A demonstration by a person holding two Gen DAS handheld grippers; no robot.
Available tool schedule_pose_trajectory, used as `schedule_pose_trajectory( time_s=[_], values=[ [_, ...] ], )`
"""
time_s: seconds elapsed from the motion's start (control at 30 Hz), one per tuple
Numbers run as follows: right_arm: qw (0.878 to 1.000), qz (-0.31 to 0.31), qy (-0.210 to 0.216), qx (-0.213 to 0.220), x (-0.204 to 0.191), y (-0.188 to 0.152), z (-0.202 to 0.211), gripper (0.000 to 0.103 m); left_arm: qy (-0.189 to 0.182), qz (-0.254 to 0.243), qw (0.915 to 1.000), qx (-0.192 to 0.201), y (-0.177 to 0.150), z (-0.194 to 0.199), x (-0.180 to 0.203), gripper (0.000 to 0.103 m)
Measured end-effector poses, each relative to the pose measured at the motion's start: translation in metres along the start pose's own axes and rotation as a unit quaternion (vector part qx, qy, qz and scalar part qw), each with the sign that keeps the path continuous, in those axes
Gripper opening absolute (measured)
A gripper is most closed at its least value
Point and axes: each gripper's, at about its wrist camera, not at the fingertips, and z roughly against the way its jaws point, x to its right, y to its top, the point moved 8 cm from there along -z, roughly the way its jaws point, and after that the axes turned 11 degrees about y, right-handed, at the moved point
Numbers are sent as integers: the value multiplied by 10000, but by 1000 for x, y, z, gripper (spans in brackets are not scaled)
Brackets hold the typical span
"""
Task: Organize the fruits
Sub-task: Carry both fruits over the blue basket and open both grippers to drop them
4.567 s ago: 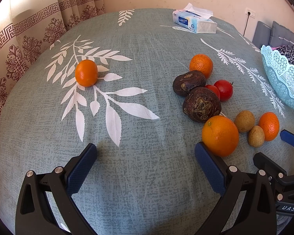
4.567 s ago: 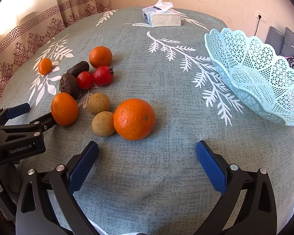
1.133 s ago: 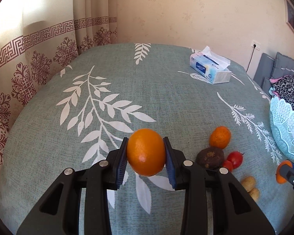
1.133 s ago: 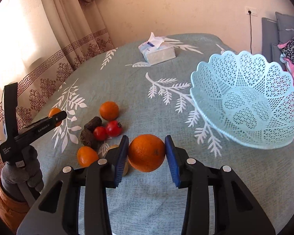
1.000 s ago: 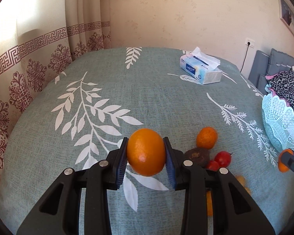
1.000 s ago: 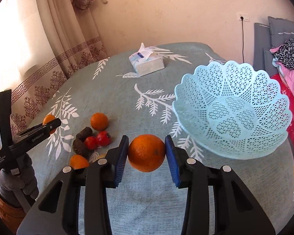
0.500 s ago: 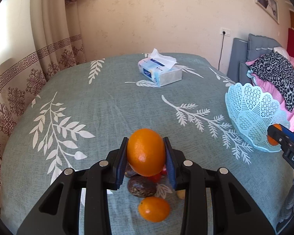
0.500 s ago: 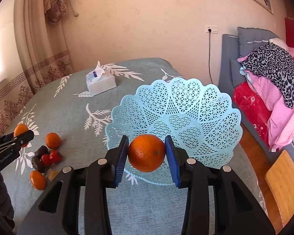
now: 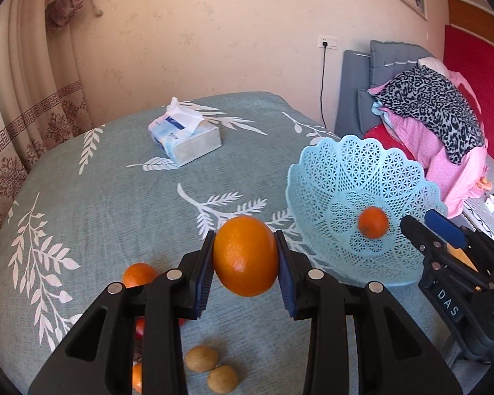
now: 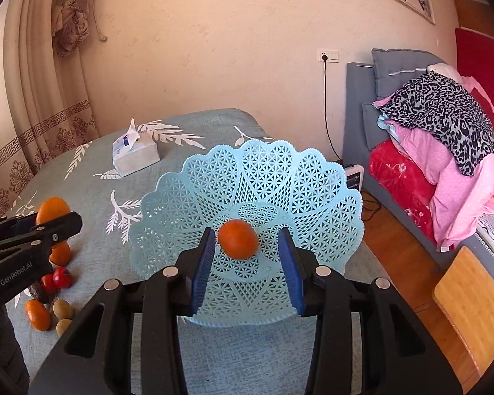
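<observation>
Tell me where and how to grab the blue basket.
Pinch the basket by its rim, with the wall between the jaws, coming down from above at the near edge. The wall is thin and flares outward, and the bowl looks too wide to span. An orange lies loose inside, so keep it level.

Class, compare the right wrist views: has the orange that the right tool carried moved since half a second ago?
Yes. The orange has left the right tool, whose jaws have just been opening, and now sits smaller, against the blue basket floor.
</observation>
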Motion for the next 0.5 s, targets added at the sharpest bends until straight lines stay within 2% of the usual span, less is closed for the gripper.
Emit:
schedule_pose_trajectory(
  time_s=[0.4, 0.5],
  values=[
    [9997, -203, 17, 124, 11, 3, 6, 41, -552, -205, 9983, -16, 18, -13, 53, 35],
    [9996, -226, 4, 140, 11, 4, 7, 41, -615, -224, 9979, 24, 18, -13, 58, 42]
  ],
)
